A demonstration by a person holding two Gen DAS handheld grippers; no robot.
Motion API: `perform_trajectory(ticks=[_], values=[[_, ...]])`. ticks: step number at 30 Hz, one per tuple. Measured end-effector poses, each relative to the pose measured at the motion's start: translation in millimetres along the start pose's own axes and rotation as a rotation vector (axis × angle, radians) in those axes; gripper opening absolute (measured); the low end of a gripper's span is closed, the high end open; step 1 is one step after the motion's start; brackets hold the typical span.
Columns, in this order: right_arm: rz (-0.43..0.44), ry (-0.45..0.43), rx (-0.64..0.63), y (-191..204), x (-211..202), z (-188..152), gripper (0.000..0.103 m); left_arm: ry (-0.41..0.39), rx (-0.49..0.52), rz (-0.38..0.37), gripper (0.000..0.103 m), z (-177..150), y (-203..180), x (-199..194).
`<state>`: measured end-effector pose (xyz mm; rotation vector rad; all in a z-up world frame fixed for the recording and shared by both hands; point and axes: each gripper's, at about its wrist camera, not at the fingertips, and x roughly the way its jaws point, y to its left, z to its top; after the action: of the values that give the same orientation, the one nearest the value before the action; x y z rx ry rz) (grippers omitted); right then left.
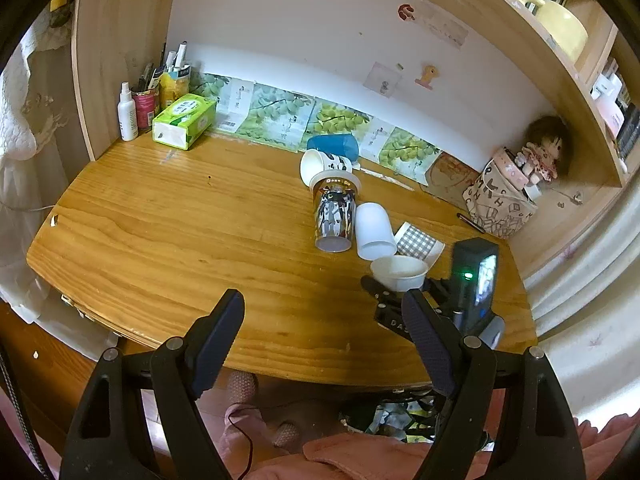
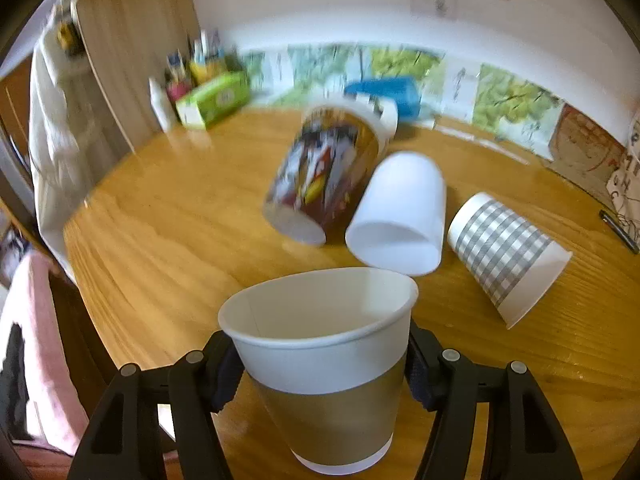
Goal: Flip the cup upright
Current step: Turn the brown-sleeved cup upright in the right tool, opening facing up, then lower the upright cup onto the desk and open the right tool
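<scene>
My right gripper (image 2: 324,372) is shut on a white paper cup with a brown band (image 2: 324,364), held mouth up just above the wooden desk (image 2: 160,240). In the left wrist view the same cup (image 1: 400,272) shows in the right gripper (image 1: 394,300) near the desk's front right. My left gripper (image 1: 324,344) is open and empty over the front edge. Lying on their sides are a picture-print cup (image 1: 334,216), a plain white cup (image 1: 374,232), a grey checked cup (image 2: 504,256), a white cup with black marks (image 1: 324,164) and a blue cup (image 1: 334,146).
A green tissue box (image 1: 184,120), a spray bottle (image 1: 127,114) and a pen holder (image 1: 145,106) stand at the back left. A doll (image 1: 540,152) and a printed bag (image 1: 500,200) sit at the back right. A pen (image 1: 470,222) lies near the bag.
</scene>
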<state>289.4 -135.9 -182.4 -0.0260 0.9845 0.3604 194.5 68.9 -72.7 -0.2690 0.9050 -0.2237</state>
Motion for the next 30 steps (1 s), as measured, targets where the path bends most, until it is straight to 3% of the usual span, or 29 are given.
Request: perform_trajectory(ticks=[6, 10, 21, 30], values=[[0.017, -0.228, 0.041, 5, -31, -9, 0.066, 0.023, 0.019, 0.006, 0.084, 0, 0, 2], [-0.015, -0.351, 0.034, 16, -48, -18, 0.065, 0.035, 0.028, 0.008, 0.084, 1, 1, 2], [0.011, -0.314, 0.118, 20, -29, -43, 0.066, 0.052, 0.082, 0.032, 0.084, 6, -4, 5], [0.017, -0.296, 0.171, 11, -18, -39, 0.067, 0.066, 0.124, 0.018, 0.084, 15, -12, 14]])
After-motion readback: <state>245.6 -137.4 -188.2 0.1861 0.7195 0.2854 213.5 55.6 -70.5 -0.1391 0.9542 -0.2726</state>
